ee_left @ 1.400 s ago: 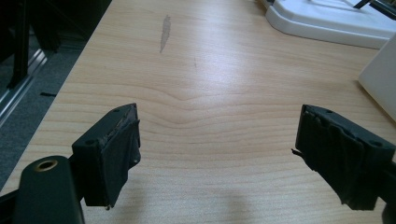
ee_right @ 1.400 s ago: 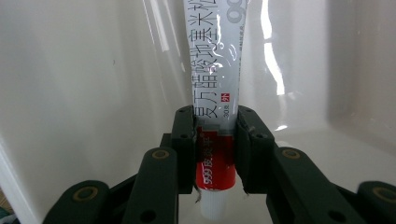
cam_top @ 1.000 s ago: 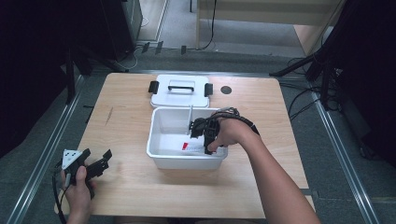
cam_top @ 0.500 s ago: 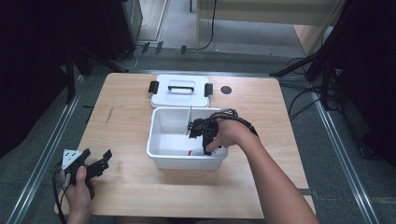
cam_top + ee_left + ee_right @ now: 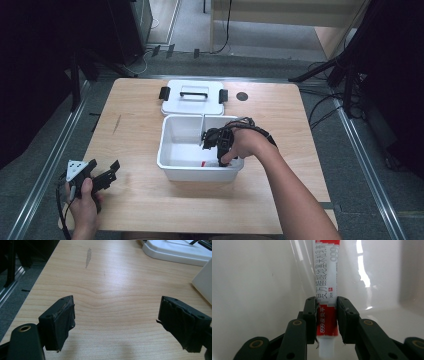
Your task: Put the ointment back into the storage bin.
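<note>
— Nothing much has shifted; the right gripper (image 5: 214,145) still reaches into the white bin (image 5: 172,150).
— Its jaws?
— Clamped on a red-and-white tube (image 5: 326,290) inside the bin.
— The left gripper (image 5: 102,175)?
— Jaws spread wide, holding nothing, over the desk (image 5: 117,285) near the lid (image 5: 192,97).

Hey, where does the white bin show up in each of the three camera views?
High view: the white bin sits mid-table, just in front of its lid, with the right gripper inside it.
Left gripper view: one white corner at the right edge, beyond the open jaws.
Right gripper view: its inner walls surround the tube that the jaws clamp.
Shared landmark: the lid, top right in the left gripper view.
</note>
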Tool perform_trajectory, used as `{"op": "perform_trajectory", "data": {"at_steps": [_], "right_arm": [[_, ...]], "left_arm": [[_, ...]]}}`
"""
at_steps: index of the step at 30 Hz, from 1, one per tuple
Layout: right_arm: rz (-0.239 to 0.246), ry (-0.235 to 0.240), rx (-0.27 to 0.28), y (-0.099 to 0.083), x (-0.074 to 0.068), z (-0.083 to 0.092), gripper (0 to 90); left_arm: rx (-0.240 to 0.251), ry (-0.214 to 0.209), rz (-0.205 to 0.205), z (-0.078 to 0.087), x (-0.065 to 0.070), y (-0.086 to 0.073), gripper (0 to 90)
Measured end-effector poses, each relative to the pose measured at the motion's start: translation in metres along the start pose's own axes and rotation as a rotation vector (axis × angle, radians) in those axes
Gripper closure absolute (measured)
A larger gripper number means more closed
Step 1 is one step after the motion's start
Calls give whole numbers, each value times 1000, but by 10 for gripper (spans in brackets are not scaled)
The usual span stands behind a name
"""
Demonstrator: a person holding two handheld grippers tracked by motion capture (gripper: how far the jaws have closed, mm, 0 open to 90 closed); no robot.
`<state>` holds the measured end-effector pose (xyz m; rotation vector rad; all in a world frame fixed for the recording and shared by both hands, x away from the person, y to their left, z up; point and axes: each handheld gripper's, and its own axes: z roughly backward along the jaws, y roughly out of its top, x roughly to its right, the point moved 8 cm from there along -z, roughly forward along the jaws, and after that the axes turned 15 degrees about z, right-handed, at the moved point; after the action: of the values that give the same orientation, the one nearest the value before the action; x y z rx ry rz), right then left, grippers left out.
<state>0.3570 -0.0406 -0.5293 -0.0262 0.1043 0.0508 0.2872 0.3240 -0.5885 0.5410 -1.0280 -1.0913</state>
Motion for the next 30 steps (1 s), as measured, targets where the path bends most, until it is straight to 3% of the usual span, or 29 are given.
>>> {"op": "perform_trajectory", "data": {"at_steps": [2,6,9,14,23,30], "right_arm": [[-8,-7,10,0,1,3,670],[-19,-17,31,1,1,6,683],[-16,-28,52,1,3,13,787],[-36,-47,95,-1,5,24,840],[-70,-103,188,-6,5,61,831],[-112,-139,235,-21,4,82,808]], "left_arm": [[0,0,0,0,0,0,145],[0,0,-1,0,0,0,145],[0,0,-1,0,0,0,145],[0,-1,0,0,0,0,146],[-1,-1,-2,0,0,0,145],[-2,0,-2,0,0,0,146]]}}
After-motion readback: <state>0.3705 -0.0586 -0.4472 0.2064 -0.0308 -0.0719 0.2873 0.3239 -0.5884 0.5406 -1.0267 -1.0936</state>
